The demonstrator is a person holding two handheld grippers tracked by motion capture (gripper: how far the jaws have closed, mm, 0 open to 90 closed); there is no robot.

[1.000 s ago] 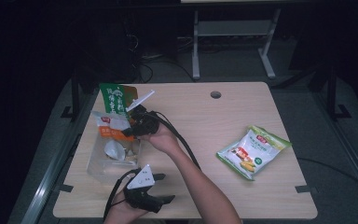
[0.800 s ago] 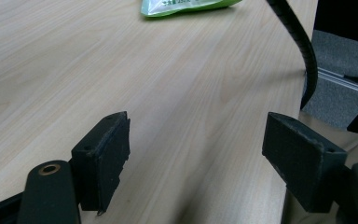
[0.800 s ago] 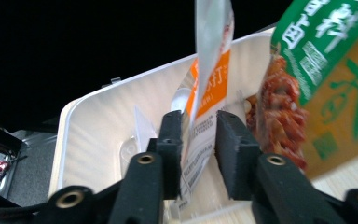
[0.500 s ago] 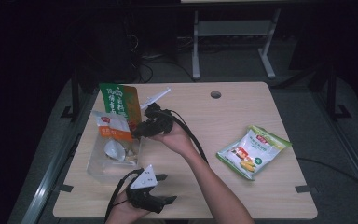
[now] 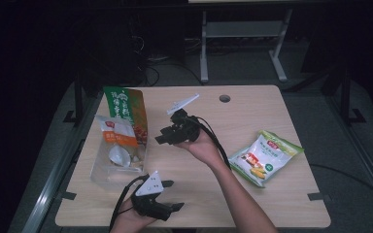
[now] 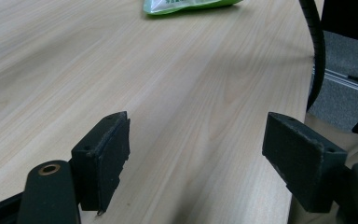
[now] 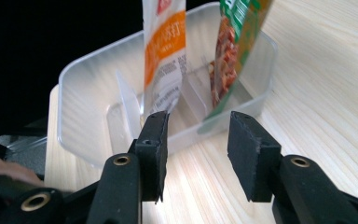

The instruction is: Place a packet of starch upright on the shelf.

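Note:
A clear plastic bin [image 5: 99, 172] with dividers stands at the table's left. Upright in it are a white-and-orange snack bag [image 5: 115, 136] and a green-and-brown snack bag [image 5: 126, 109]. My right gripper [image 5: 160, 136] hovers just right of the bin, pointing at it, open and empty. In the right gripper view the bin's wall [image 7: 88, 74] and both bags [image 7: 164, 51] [image 7: 235, 46] lie a short way beyond the open gripper [image 7: 198, 121]. My left gripper [image 5: 175, 195] rests near the front edge, open with nothing between its fingers [image 6: 198, 126].
A green-and-white snack bag [image 5: 264, 158] lies flat on the table's right side; its edge shows far off in the left gripper view [image 6: 186, 5]. A cable hole [image 5: 225, 98] sits near the back edge. Bare wood spans the middle.
My right gripper has drawn back to the right, away from the bin and its bags. The left gripper has shifted slightly right near the front edge.

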